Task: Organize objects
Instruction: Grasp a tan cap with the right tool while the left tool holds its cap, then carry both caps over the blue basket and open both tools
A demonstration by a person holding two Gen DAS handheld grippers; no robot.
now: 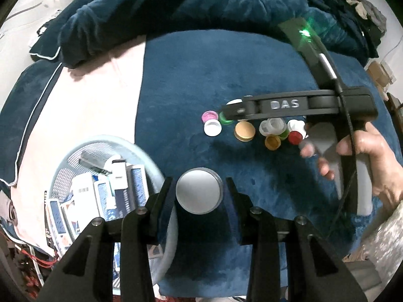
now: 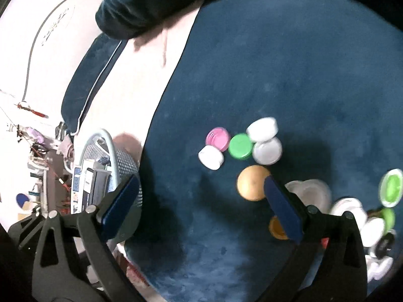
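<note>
My left gripper [image 1: 199, 191] is shut on a round silver-grey lid [image 1: 199, 193], held above the blue blanket [image 1: 226, 70]. Several bottle caps lie in a cluster on the blanket: pink [image 1: 209, 116], white [image 1: 212, 127], green [image 1: 224, 118], gold [image 1: 244, 130], red [image 1: 295, 137]. The right gripper's body [image 1: 284, 104] hovers over this cluster. In the right wrist view my right gripper [image 2: 201, 201] is open and empty above the blanket, left of a gold cap [image 2: 252, 182], with pink [image 2: 217, 138], green [image 2: 240, 146] and white [image 2: 211, 157] caps beyond.
A pale blue mesh basket [image 1: 85, 148] holding boxes and small packets sits at the left on the pink sheet [image 1: 83, 105]; it also shows in the right wrist view [image 2: 110, 158]. A dark blue quilt [image 1: 151, 7] is heaped at the back. More caps [image 2: 390, 187] lie at the right edge.
</note>
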